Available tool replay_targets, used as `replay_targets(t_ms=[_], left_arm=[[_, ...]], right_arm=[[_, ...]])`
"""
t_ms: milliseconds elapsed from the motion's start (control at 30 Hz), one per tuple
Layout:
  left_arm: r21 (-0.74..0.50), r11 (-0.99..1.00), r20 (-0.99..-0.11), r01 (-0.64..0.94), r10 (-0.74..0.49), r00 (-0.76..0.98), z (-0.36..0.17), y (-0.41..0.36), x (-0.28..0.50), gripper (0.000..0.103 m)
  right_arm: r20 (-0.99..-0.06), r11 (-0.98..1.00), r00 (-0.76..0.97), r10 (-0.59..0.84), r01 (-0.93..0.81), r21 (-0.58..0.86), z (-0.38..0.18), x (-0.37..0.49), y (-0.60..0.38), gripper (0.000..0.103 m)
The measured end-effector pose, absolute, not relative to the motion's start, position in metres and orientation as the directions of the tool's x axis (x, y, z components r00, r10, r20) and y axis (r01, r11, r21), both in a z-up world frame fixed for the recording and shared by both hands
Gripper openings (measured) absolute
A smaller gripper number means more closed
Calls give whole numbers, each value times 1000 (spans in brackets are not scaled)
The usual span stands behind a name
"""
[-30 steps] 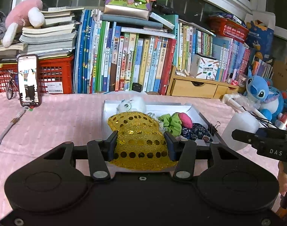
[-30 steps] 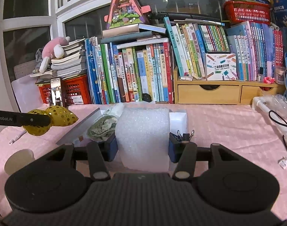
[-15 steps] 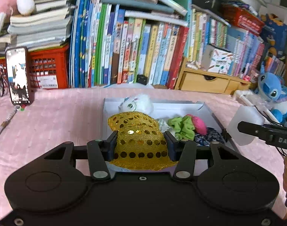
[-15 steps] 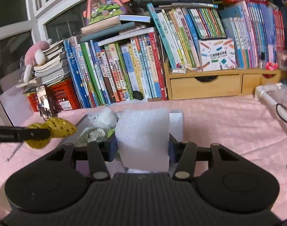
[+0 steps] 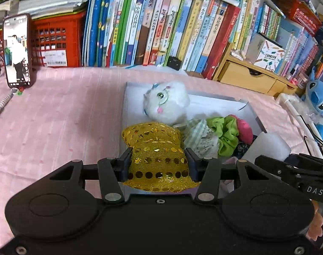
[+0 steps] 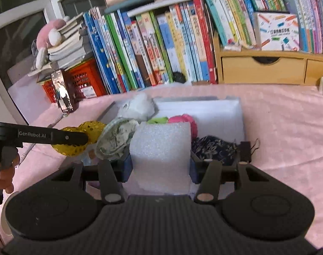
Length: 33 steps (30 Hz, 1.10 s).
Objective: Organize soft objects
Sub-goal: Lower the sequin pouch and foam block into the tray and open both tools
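Observation:
My left gripper (image 5: 158, 161) is shut on a yellow sequin hat (image 5: 156, 148) and holds it over the left front part of a white box (image 5: 216, 104). In the box lie a white plush cat (image 5: 165, 102), a green scrunchie (image 5: 226, 131), a pink scrunchie (image 5: 245, 128) and a pale patterned cloth (image 5: 198, 137). My right gripper (image 6: 160, 163) is shut on a white foam block (image 6: 161, 153) over the box's front; the block also shows in the left wrist view (image 5: 267, 145). A dark floral scrunchie (image 6: 214, 147) lies at the right. The hat (image 6: 76, 140) shows at the left.
A row of books (image 5: 161, 25) and a wooden drawer unit (image 5: 246, 76) stand behind the box on the pink tablecloth (image 5: 66, 116). A phone (image 5: 17, 51) leans on a red crate (image 5: 55, 42) at the back left. A blue plush (image 5: 318, 102) sits far right. Binder clips (image 6: 245, 150) lie by the box.
Both grippers have moved forward and down toward the box, each with its object still held. The box and its contents look larger and closer in both views.

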<state>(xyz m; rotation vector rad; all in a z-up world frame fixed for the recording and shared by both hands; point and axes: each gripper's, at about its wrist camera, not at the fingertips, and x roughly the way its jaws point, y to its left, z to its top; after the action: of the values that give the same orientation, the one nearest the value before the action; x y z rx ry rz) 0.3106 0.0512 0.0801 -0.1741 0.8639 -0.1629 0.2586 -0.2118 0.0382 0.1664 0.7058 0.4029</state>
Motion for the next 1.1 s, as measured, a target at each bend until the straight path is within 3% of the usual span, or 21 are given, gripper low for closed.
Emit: replay_targets(t_ms=[533,933,1100], left_arm=[[-162,985,-789,60,-166,592,68,31,354,51],[-209,977,-825,31,-193,531,57,38,364,55],[-265,964,-837,3,-232,496,55,42,369,63]], right_arm=[[-634,939,694,341,-217,267,24,306,-212,55],[-649,933,670,359,-252,256,20,304,-207,55],[-666,931,650,366,-251,266,19,305,-207,55]])
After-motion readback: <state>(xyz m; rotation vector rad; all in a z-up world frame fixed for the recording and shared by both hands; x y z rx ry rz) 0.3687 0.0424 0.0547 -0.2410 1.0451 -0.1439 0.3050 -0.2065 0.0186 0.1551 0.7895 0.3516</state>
